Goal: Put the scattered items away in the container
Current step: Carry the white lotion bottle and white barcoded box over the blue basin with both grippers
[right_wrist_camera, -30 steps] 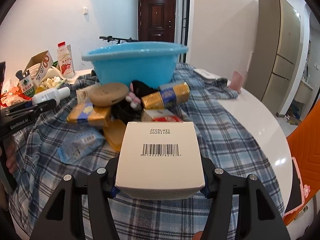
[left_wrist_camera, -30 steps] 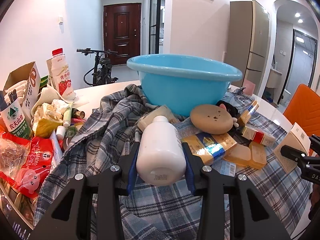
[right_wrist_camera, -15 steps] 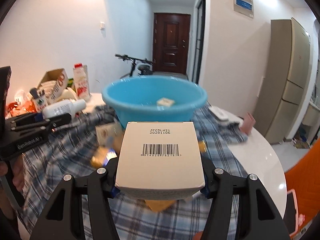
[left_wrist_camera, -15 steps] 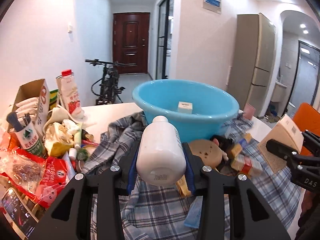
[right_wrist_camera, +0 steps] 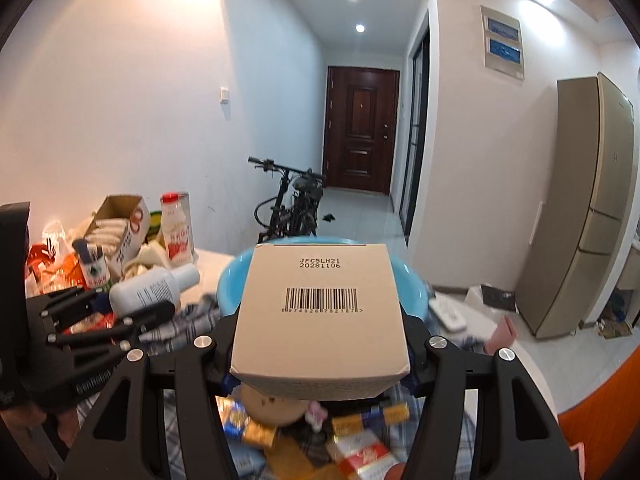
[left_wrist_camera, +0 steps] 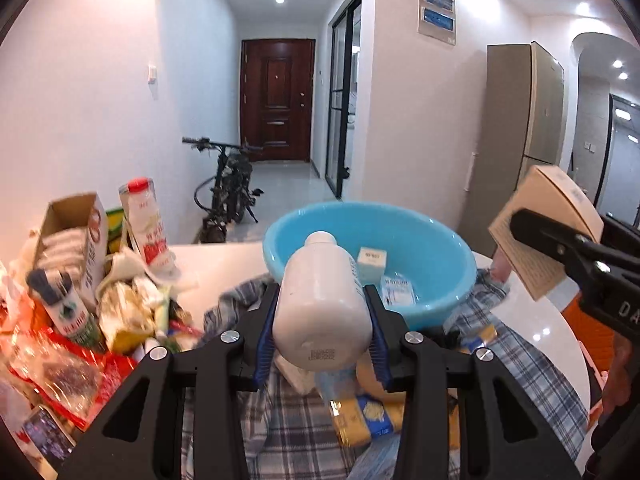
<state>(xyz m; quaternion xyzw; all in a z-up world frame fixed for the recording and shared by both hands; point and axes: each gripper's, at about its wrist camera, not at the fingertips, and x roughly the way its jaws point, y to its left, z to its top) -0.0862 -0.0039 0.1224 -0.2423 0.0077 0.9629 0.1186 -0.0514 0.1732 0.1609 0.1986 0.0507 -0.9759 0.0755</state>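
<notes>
My left gripper is shut on a white plastic bottle, held in the air with its cap toward the blue basin. Two small white packs lie inside the basin. My right gripper is shut on a beige carton with a barcode, raised in front of the basin and hiding most of it. In the left wrist view the carton hangs at the right, level with the basin's rim. From the right wrist camera, the bottle is at the left.
Gold and blue snack packs, a round tan pad and a red-and-white pack lie on the plaid cloth below. Groceries crowd the left: a milk bottle, an open cardboard box, red bags. A bicycle stands behind.
Both grippers have risen with their loads, so the basin's inside now shows. The carton has climbed from table height to the basin's rim. Both grips are unchanged.
</notes>
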